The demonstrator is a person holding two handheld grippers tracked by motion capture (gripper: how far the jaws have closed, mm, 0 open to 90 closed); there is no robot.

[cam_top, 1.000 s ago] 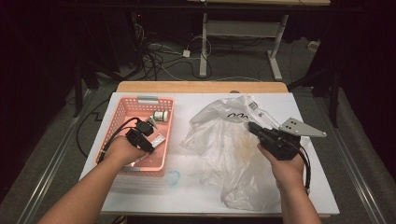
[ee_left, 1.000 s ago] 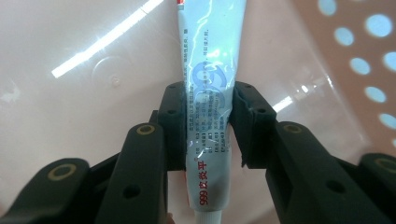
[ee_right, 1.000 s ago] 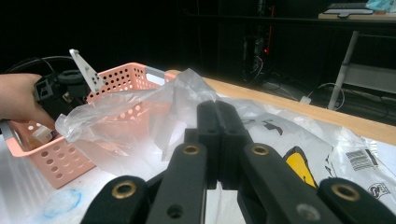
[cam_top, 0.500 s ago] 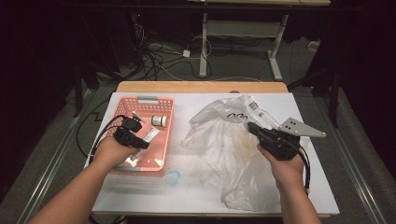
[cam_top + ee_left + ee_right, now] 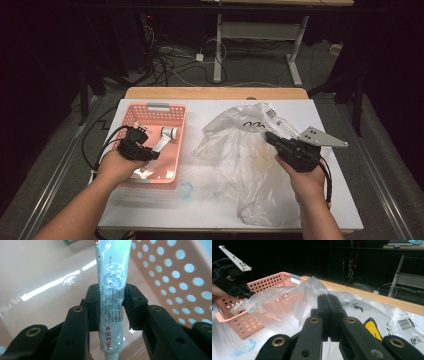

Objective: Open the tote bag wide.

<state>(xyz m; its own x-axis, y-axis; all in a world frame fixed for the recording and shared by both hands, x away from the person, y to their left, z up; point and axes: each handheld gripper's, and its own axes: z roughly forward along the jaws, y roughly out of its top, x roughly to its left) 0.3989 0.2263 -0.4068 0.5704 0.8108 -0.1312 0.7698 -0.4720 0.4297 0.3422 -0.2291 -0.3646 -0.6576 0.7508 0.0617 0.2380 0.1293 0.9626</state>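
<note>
A white printed tube [image 5: 112,272] hangs over the floor of the pink perforated basket [image 5: 170,277], and my left gripper [image 5: 111,305] is shut on its middle. From above, that gripper [image 5: 150,152] is over the basket [image 5: 150,107] at the table's left, the tube [image 5: 161,144] slanting away from it. A crumpled clear plastic bag [image 5: 240,155] with black and yellow print lies mid-table. My right gripper [image 5: 270,136] is shut on the bag's upper right part; its jaws [image 5: 328,305] pinch the film [image 5: 287,302].
The white table top [image 5: 210,210] carries a small bluish ring [image 5: 186,189] in front of the basket. A wooden strip [image 5: 215,93] runs along the far edge. Cables and a desk frame [image 5: 260,45] stand on the dark floor behind.
My left gripper has moved left and slightly up inside the basket, taking the tube with it. The right gripper and bag have stayed still.
</note>
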